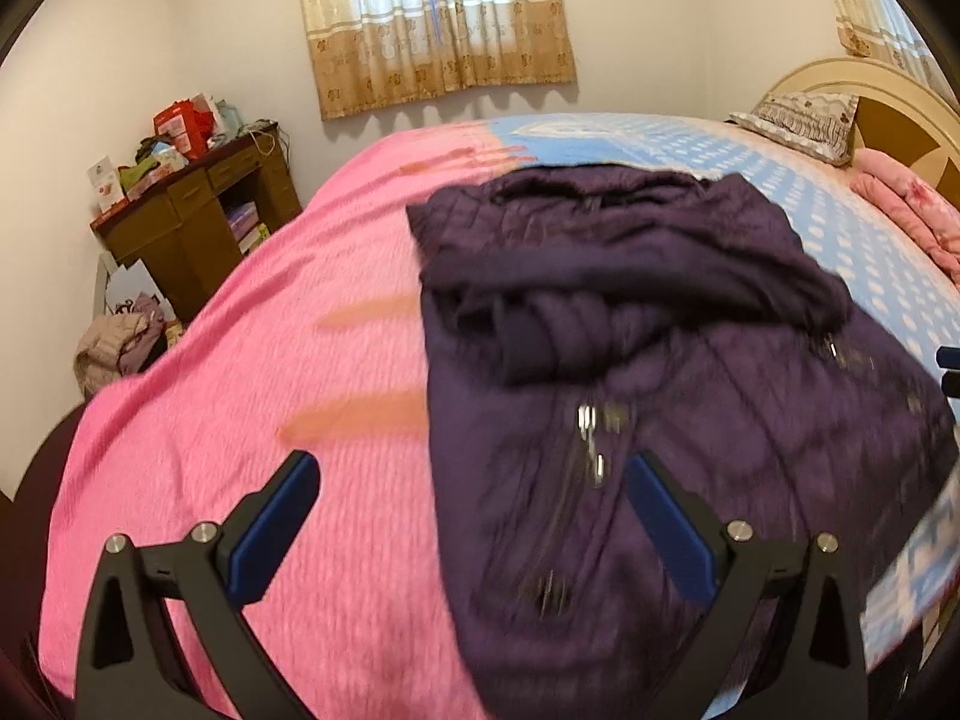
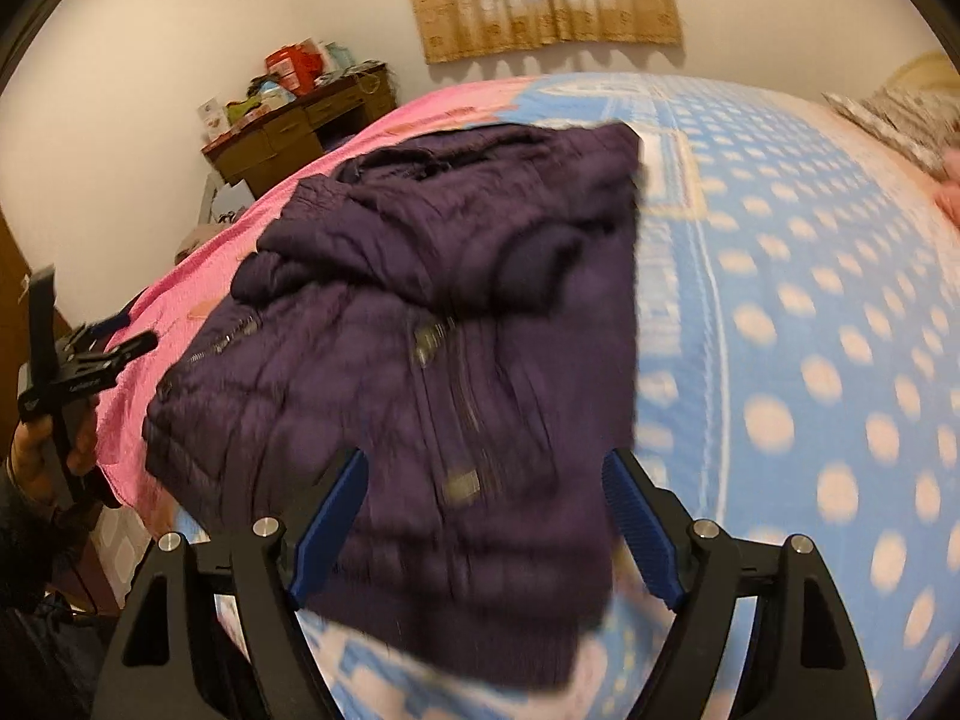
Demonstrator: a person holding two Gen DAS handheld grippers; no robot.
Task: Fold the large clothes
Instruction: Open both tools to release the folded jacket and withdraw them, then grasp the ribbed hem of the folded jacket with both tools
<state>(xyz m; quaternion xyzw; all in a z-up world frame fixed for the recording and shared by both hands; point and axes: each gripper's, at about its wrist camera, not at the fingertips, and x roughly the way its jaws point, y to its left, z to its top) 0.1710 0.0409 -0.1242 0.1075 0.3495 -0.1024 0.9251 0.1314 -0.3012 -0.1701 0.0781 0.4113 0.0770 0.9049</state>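
Purple quilted jacket [image 2: 420, 324] on bed, sleeves folded in, zipper closed.

left gripper [image 1: 471, 474] | black frame, blue pads (silver screws) | right gripper [image 2: 486, 471] | same | dark sleeve [image 2: 24, 534]

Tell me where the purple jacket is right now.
The purple jacket lies on the bed, straddling the pink blanket and the blue dotted sheet, ahead of both open grippers.

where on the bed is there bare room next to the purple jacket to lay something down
Bare pink blanket lies left of the dark purple quilted jacket; bare blue dotted sheet lies right of it. Crowded: the head end, with a patterned pillow and folded pink quilt.
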